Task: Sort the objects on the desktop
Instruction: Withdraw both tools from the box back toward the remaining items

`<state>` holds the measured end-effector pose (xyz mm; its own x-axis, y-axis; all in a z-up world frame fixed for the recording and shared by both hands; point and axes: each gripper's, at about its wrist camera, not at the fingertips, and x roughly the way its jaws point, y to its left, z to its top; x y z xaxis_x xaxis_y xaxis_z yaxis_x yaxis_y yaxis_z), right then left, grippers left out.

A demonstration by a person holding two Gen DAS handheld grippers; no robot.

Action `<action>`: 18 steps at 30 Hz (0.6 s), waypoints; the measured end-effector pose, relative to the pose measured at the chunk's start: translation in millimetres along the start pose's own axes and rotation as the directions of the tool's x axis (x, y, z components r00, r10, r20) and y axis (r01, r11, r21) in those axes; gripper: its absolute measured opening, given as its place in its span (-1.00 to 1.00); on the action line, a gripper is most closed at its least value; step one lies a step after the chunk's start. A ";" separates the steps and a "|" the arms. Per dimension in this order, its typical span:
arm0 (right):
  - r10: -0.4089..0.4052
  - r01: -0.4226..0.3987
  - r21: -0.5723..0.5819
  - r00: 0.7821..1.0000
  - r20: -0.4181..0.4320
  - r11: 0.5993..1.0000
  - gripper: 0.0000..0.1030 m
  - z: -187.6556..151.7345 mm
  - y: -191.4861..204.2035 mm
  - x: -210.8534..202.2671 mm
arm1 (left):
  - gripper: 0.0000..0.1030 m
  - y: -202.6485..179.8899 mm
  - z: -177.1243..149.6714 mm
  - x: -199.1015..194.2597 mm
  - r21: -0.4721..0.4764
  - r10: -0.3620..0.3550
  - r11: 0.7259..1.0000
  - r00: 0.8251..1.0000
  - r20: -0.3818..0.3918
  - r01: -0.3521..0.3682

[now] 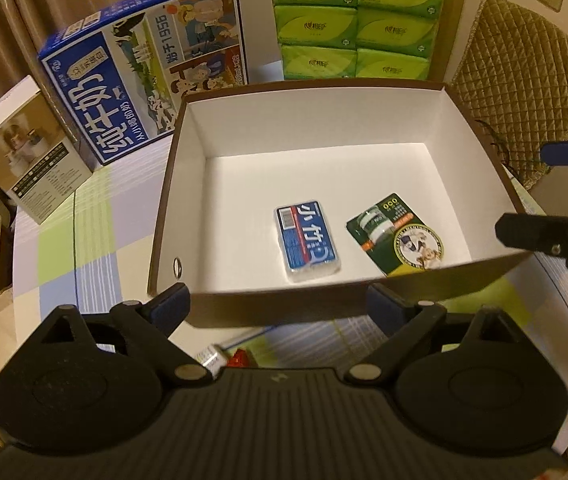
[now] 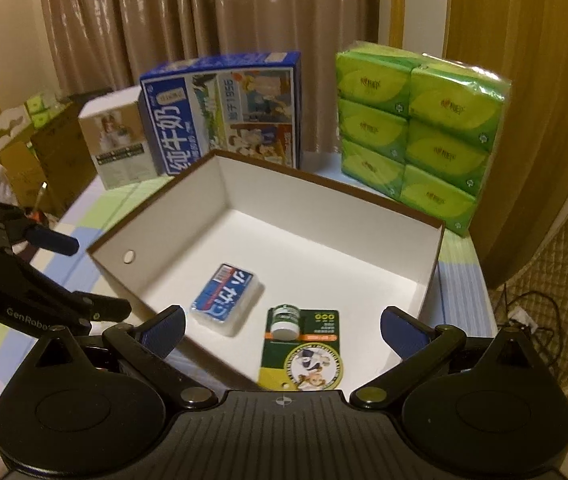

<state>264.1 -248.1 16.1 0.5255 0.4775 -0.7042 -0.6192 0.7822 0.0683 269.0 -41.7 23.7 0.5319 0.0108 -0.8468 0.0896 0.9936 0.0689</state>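
Both your grippers, left (image 1: 280, 304) and right (image 2: 282, 326), are wide apart and hold nothing; two things lie in the box (image 1: 188, 152), so go pick another

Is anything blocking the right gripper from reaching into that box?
Nothing visible does. The right gripper hangs open above the box, whose top is uncovered; only the blue pack and green card lie inside.
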 end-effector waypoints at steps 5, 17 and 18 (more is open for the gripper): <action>0.012 -0.013 0.017 0.998 0.061 1.000 0.96 -10.0 3.6 -24.6 | 0.81 -2.1 -20.0 -20.8 0.012 -0.003 1.000 1.000 0.029 0.003; 0.001 0.003 -0.033 0.995 0.103 0.999 0.96 -49.9 29.9 -61.7 | 0.81 -5.5 -78.3 -53.5 -0.023 0.011 1.000 0.999 0.040 -0.010; 0.003 0.000 -0.034 0.995 0.099 0.999 0.96 -52.8 32.2 -63.0 | 0.81 -5.4 -82.1 -55.4 -0.026 0.010 1.000 0.999 0.040 -0.009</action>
<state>180.3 -274.1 25.3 0.5787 0.5170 -0.6307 -0.6387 0.7682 0.0436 169.9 -38.5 26.9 0.5662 0.0162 -0.8241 0.0628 0.9961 0.0627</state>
